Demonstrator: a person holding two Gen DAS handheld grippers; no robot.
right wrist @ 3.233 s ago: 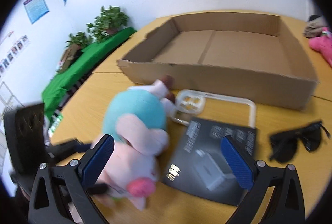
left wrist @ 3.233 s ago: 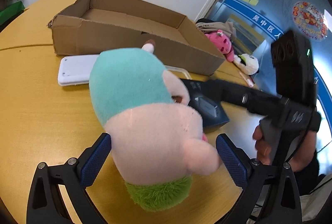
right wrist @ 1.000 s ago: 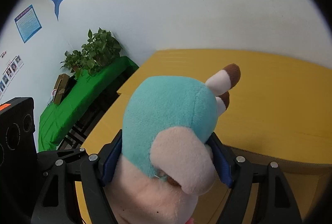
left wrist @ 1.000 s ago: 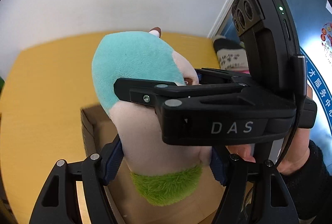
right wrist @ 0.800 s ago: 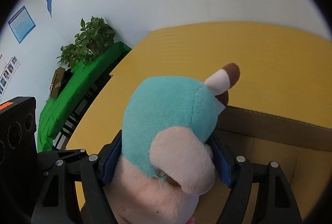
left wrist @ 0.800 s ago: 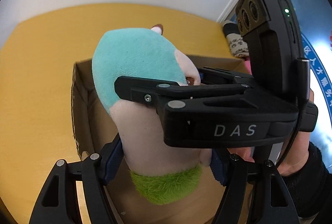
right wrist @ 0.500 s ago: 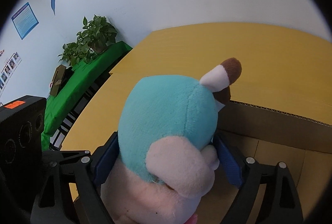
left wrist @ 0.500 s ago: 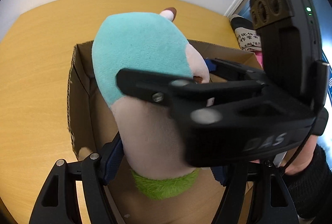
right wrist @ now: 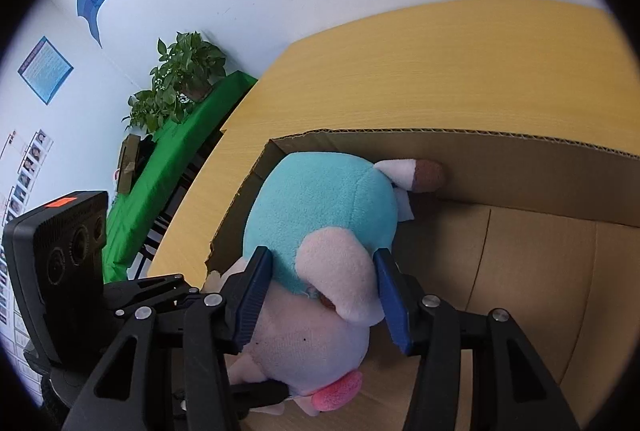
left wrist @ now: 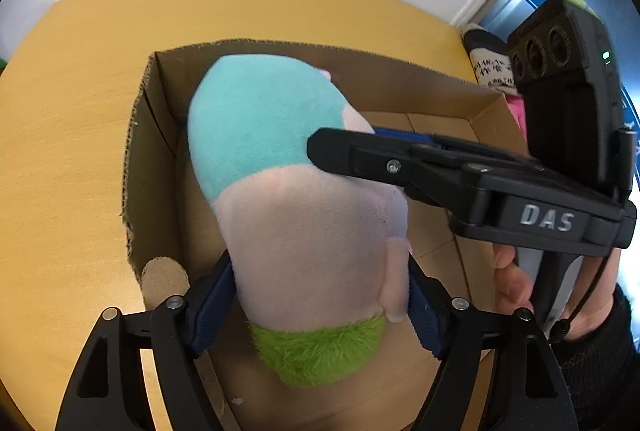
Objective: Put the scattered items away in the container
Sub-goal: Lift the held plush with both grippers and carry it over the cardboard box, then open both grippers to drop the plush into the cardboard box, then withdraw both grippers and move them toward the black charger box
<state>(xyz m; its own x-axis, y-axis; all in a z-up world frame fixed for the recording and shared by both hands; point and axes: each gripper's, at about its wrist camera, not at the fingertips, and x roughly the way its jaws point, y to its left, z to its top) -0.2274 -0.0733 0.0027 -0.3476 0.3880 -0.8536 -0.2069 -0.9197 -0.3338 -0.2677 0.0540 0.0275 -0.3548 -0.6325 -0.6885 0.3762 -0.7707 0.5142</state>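
Both wrist cams look steeply down, close, prob. sharing cardboard box [left wrist: 160, 135].

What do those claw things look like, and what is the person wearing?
Each claw is a black plastic frame with silver screws and two fingers lined with ribbed dark-blue pads. The right claw has "DAS" in pale letters, a thin black cable, and a black camera block with round lenses and a green light. The person wears a black knitted sleeve.

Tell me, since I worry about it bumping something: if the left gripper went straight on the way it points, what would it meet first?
The left gripper already straddles the plush toy; past that, probably the floor of the cardboard box, though depth is unclear.
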